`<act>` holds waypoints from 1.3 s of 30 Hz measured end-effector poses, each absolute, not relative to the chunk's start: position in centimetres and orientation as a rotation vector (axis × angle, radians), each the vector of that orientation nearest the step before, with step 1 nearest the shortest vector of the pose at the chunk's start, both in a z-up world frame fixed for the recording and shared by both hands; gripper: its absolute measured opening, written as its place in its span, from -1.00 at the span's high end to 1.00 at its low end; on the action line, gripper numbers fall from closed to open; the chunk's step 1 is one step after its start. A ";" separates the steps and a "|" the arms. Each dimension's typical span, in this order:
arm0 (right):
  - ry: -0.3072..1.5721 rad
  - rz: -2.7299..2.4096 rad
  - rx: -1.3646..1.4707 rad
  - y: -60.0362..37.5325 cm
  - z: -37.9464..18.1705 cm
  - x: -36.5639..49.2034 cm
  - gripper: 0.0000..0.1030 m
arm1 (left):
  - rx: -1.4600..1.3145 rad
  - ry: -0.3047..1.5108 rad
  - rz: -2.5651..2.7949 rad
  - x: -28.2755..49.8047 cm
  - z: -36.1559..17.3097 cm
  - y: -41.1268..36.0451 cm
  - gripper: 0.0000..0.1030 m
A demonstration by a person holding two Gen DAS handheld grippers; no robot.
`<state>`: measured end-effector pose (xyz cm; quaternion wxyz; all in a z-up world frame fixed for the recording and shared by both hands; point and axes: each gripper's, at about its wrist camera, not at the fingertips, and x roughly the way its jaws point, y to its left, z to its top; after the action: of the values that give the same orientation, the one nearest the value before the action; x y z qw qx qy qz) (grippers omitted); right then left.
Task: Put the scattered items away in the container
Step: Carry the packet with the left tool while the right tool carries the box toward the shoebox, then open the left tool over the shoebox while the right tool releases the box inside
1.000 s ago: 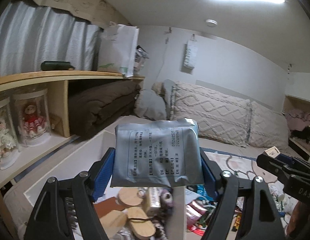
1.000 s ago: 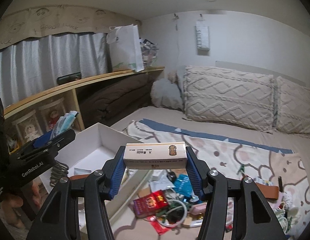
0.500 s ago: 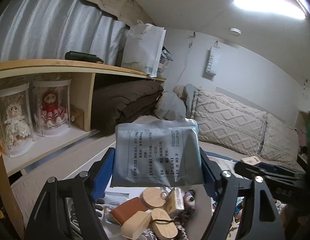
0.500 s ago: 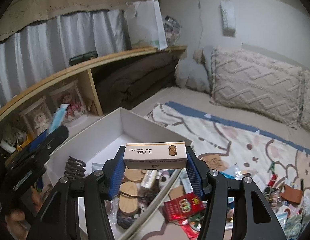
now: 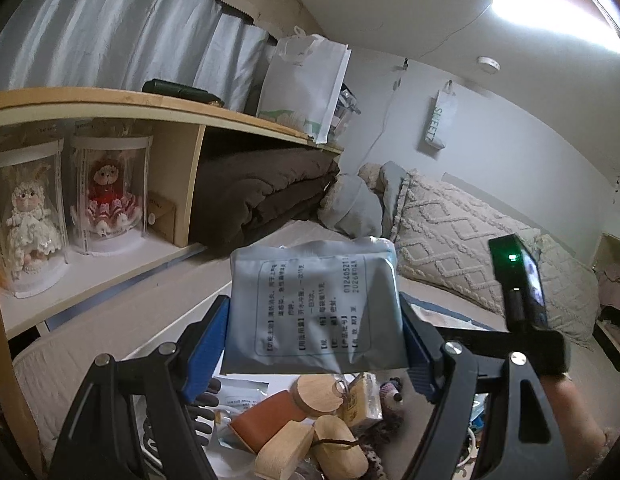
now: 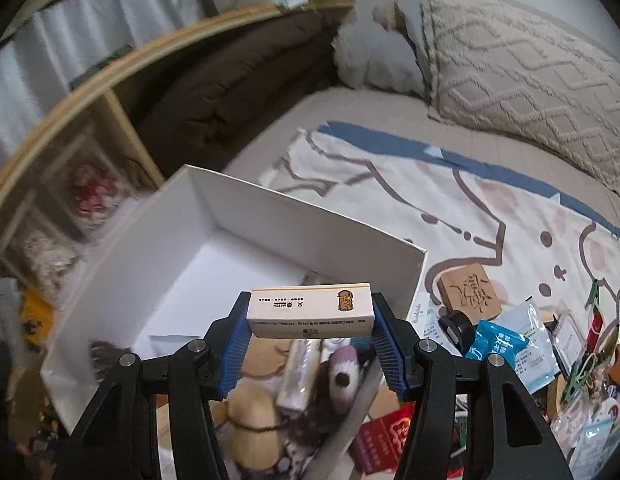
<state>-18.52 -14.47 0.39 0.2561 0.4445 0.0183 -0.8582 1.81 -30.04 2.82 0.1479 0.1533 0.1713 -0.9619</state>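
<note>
My left gripper (image 5: 314, 332) is shut on a grey foil sachet (image 5: 312, 304) with printed text, held above items in the box: wooden pieces (image 5: 310, 446) and a brown leather item (image 5: 266, 420). My right gripper (image 6: 310, 332) is shut on a white matchbox (image 6: 310, 316), held over the open white box (image 6: 238, 216), above a wooden piece and a small plush (image 6: 342, 376) inside it. The right gripper's body (image 5: 522, 292) shows at the right of the left wrist view.
Scattered items lie on the patterned blanket right of the box: a wooden stamp block (image 6: 468, 294), a blue packet (image 6: 496, 344), a red packet (image 6: 384, 438), clear packets. A wooden shelf (image 5: 150, 108) with boxed dolls (image 5: 106, 196) and a brown blanket stands at left. Pillows (image 6: 510, 60) lie behind.
Both grippers have moved left and tilted down toward the white box, each still holding its item. The right gripper now hangs over the box's inside.
</note>
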 end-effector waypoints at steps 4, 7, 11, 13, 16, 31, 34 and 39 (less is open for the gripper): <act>0.071 -2.328 1.260 -15.1 -0.8 -19.9 -0.11 | 0.471 0.496 -2.755 1.1 2.2 -30.4 -0.51; 0.106 -2.333 1.285 -15.6 -1.6 -20.7 -0.11 | 0.497 0.499 -2.752 0.5 1.7 -30.4 -0.51; 0.160 -2.337 1.313 -16.2 -2.3 -21.4 -0.11 | 0.525 0.486 -2.755 -0.3 1.4 -30.3 -0.51; 0.197 -2.344 1.326 -16.5 -2.5 -21.6 -0.11 | 0.530 0.478 -2.756 -0.4 1.4 -30.1 -0.51; 0.288 -2.390 1.308 -17.1 -2.7 -21.7 -0.11 | 0.541 0.467 -2.759 -0.7 1.3 -30.1 -0.51; 0.221 -2.349 1.223 -16.9 -2.3 -20.6 -0.78 | 0.600 0.411 -2.723 -1.8 0.7 -30.8 -0.53; 0.182 -2.349 1.214 -16.6 -1.9 -20.3 -0.78 | 0.589 0.425 -2.731 -2.3 1.4 -31.5 -0.55; 0.128 -2.355 1.199 -15.9 -1.1 -20.0 -0.78 | 0.621 0.485 -2.721 -3.7 1.8 -33.0 -0.54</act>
<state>-20.05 -15.87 -1.14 0.2454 0.4392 0.0468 -0.8630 -3.73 -33.02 1.82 0.1537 0.2167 0.1692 -0.9491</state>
